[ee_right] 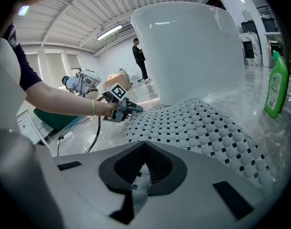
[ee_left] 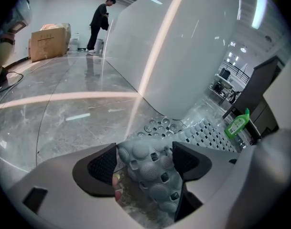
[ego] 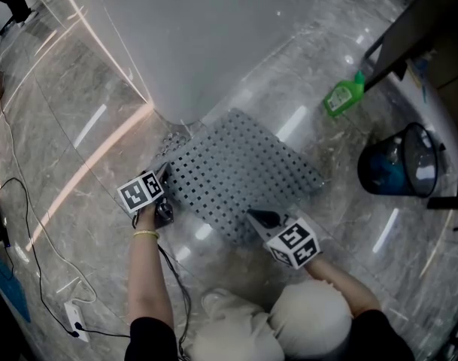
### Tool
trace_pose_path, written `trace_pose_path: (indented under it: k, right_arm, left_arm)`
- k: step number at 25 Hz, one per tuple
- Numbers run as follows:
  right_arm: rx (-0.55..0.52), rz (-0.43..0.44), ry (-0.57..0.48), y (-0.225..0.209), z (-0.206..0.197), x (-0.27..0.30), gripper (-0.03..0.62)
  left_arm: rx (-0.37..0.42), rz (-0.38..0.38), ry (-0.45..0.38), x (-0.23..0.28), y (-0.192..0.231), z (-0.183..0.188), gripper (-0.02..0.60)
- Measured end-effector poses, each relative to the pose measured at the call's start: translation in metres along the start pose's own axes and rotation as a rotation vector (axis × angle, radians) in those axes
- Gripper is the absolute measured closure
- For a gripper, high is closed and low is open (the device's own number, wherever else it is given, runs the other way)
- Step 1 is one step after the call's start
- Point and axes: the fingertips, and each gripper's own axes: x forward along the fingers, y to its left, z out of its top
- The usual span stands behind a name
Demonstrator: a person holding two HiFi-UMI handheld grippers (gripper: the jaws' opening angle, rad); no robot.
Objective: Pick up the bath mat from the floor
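Bath mat (ego: 240, 168) corner stands between my left gripper's (ee_left: 144, 148) wide fingers; only the right gripper view shows my right gripper (ee_right: 145, 150) pinching the mat's edge at lower centre.

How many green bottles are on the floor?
1. The green bottle stands past the mat's far corner, near the bin. Others may hide behind the white tub.
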Motion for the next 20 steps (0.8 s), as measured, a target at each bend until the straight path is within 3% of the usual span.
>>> trace_pose_path:
  k: [4,20]
  right_arm:
    - [0.000,0.001,-0.002,0.000,-0.001,0.000,0.583]
    - [-0.011,0.005,-0.016,0.004,0.003,-0.001,0.583]
  left_arm:
    - [0.030,0.020,-0.015,0.000,-0.003,0.000,0.219]
    - [0.153,-0.041,-0.101,-0.021,-0.031,0.014,0.332]
